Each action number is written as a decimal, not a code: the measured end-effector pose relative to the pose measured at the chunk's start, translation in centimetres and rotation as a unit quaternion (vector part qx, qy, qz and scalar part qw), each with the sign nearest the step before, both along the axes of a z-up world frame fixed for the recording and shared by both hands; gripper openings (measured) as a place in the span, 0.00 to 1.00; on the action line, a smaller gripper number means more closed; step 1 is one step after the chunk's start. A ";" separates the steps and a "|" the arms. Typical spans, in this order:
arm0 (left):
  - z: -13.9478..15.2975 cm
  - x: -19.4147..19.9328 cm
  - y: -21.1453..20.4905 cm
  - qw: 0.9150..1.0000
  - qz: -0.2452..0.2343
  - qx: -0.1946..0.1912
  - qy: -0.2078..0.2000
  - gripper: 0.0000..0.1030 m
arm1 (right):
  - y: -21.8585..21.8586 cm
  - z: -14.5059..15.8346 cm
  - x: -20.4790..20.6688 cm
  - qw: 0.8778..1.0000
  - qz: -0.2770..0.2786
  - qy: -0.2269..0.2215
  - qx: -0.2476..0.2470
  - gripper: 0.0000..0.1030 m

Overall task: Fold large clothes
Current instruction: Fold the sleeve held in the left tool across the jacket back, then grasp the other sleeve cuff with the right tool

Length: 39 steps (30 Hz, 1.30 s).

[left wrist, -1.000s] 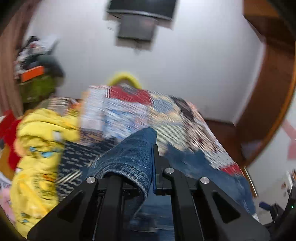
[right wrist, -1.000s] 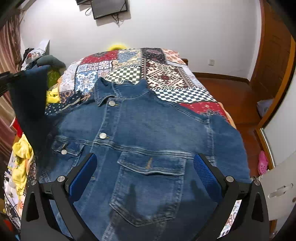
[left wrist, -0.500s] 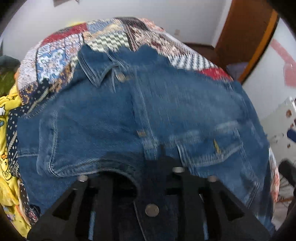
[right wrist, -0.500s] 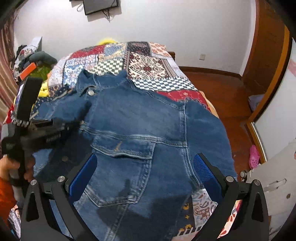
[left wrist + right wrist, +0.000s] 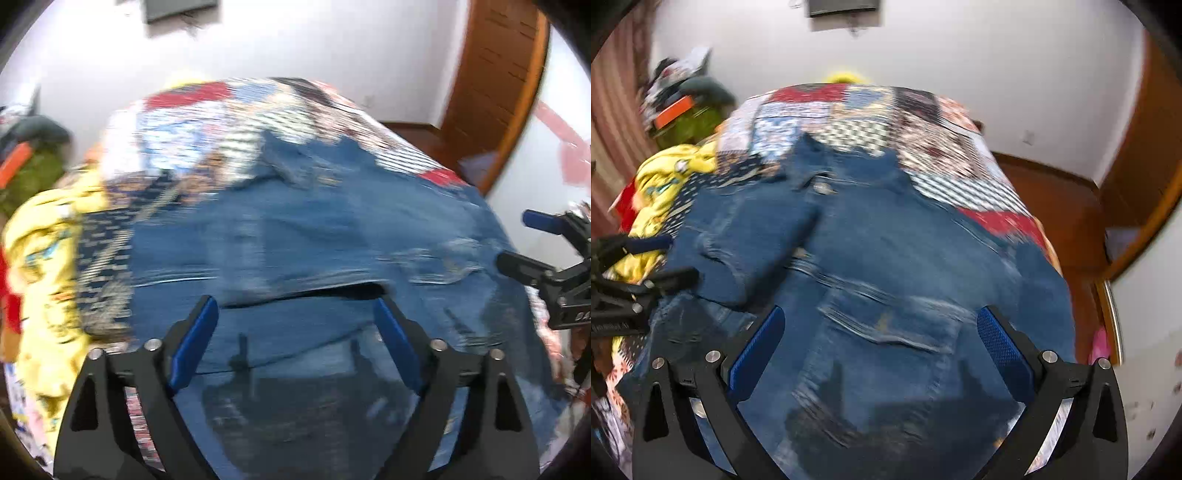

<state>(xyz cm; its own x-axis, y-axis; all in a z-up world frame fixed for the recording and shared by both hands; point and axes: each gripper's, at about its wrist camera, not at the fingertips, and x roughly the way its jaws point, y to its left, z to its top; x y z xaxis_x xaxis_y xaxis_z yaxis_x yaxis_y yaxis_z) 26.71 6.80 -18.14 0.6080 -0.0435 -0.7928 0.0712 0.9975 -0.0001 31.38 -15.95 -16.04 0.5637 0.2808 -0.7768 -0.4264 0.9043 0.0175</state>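
A blue denim jacket (image 5: 314, 229) lies front up on the bed, collar toward the far wall. Its sleeve (image 5: 750, 240) lies folded across the chest. My left gripper (image 5: 295, 325) hovers over the jacket's lower part; its jaws are opening and nothing is between the blue pads (image 5: 195, 343). My right gripper (image 5: 879, 332) stands open above the chest pocket (image 5: 886, 325), empty. Each gripper shows in the other's view: the right gripper (image 5: 517, 238) at the jacket's right edge, the left gripper (image 5: 679, 258) by the folded sleeve. Both views are motion-blurred.
A patchwork bedspread (image 5: 871, 122) covers the bed. A yellow garment pile (image 5: 44, 258) lies at the left side, with green and orange items (image 5: 683, 118) behind it. Wooden door (image 5: 495, 81) and floor (image 5: 1060, 206) are to the right. A screen (image 5: 842, 11) hangs on the wall.
My left gripper held the sleeve up a second ago; it swung down over the jacket, let go and opened. The sleeve now lies across the chest. The right gripper stays open.
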 end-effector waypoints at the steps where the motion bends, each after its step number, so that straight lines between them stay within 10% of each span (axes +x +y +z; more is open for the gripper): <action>1: 0.1 -0.5 1.9 1.000 0.020 0.007 -0.004 0.86 | 1.2 0.1 0.0 1.000 0.014 -0.004 -0.003 1.00; 19: -5.0 -4.7 15.5 0.988 0.154 -0.012 0.030 0.86 | 20.4 -5.9 1.6 0.970 0.206 -0.009 -0.130 0.95; 25: -6.7 -4.4 15.6 0.987 0.153 -0.013 0.045 0.85 | 21.5 -7.5 2.7 0.966 0.217 0.014 -0.138 0.74; 33: -6.0 -4.0 14.4 0.989 0.143 -0.009 0.036 0.85 | 21.9 -6.9 2.0 0.965 0.233 0.015 -0.116 0.13; 39: -3.4 -4.0 12.5 0.992 0.125 0.003 0.010 0.86 | 18.8 -2.6 2.4 0.979 0.190 -0.028 -0.065 0.12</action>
<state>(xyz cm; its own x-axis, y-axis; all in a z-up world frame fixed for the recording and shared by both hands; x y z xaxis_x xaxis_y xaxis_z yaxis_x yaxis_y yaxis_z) 22.74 19.32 -21.51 0.5831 0.1120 -0.8047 -0.1793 0.9838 0.0069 33.81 2.80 -18.63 0.4813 0.3793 -0.7902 -0.7291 0.6736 -0.1208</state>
